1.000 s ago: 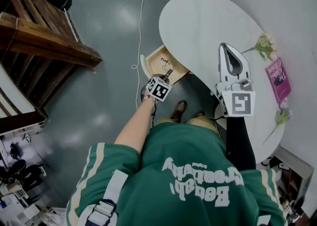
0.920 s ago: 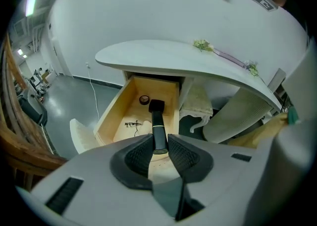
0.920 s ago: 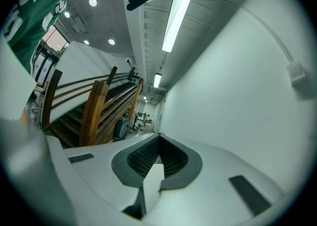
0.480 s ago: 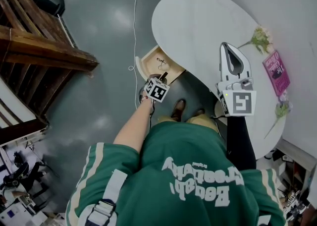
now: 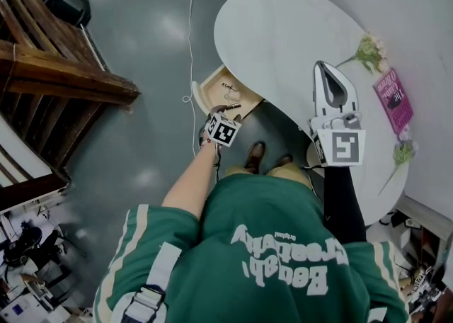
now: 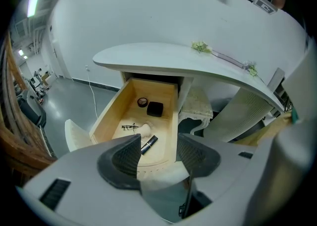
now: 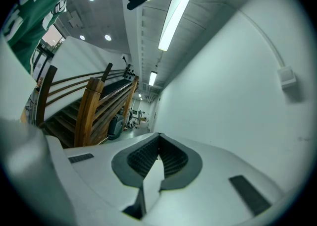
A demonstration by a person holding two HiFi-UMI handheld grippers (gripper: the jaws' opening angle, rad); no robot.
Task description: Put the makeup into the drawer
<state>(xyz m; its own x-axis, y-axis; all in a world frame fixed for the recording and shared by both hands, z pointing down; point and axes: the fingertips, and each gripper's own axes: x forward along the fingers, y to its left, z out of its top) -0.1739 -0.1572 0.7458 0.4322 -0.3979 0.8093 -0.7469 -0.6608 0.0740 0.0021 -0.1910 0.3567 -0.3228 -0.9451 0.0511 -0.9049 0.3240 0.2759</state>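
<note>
My left gripper (image 6: 159, 144) hangs tilted down over the open wooden drawer (image 6: 110, 116). Its jaws have just been opening and stand wide, with nothing between the pads. The dark makeup tube (image 6: 149, 143) lies on the drawer floor at the near end, and a black compact (image 6: 155, 108) sits farther back. My right gripper (image 7: 158, 143) is held level over the white table (image 5: 283, 31), jaws closed together and empty

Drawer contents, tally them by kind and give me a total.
Round compact: 1
Black square case: 1
Thin black wiry piece: 1
Pale rounded item: 1
Dark tube: 1
Total: 5
</note>
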